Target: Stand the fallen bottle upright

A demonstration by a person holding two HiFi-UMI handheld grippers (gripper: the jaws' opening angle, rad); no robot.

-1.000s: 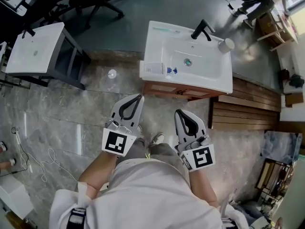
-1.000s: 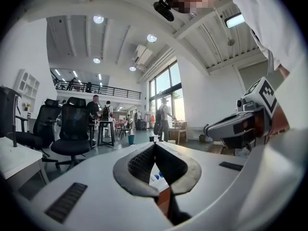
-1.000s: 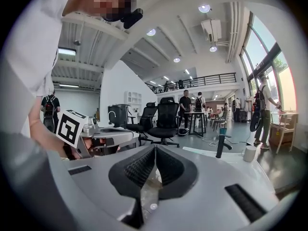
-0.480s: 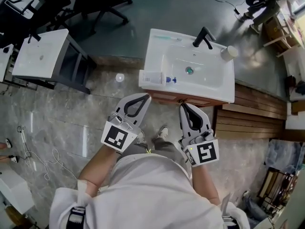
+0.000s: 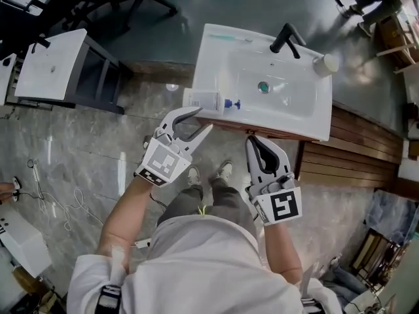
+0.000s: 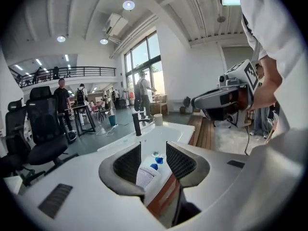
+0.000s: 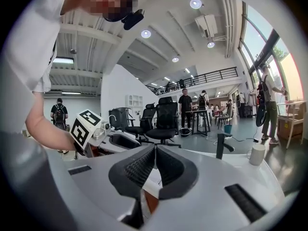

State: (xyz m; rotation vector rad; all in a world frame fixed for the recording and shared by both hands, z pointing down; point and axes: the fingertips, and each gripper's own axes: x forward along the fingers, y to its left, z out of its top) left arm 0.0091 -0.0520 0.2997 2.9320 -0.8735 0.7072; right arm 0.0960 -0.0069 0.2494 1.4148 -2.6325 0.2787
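Note:
A white bottle (image 5: 207, 101) with a blue pump head (image 5: 233, 103) lies on its side on the front left corner of the white sink top (image 5: 308, 120). My left gripper (image 5: 202, 119) hovers just short of that corner, its jaws opening with nothing between the pads. In the left gripper view the bottle (image 6: 146, 175) shows through the gap of the left gripper (image 6: 154, 148), still beyond the fingertips. My right gripper (image 5: 253, 140) is shut and empty, in front of the sink cabinet's edge. The right gripper view shows the right gripper (image 7: 155, 149) with its pads pressed together.
A black faucet (image 5: 286, 39) and a white cup (image 5: 326, 63) stand at the back of the sink. A second white basin on a dark frame (image 5: 49, 64) is at the left, wooden slats (image 5: 353, 156) at the right. Cables (image 5: 59, 205) lie on the stone floor.
Both grippers have moved toward the sink. The left one travelled farther, turned toward the bottle's corner, and its jaws went from shut to parted. The right stays shut.

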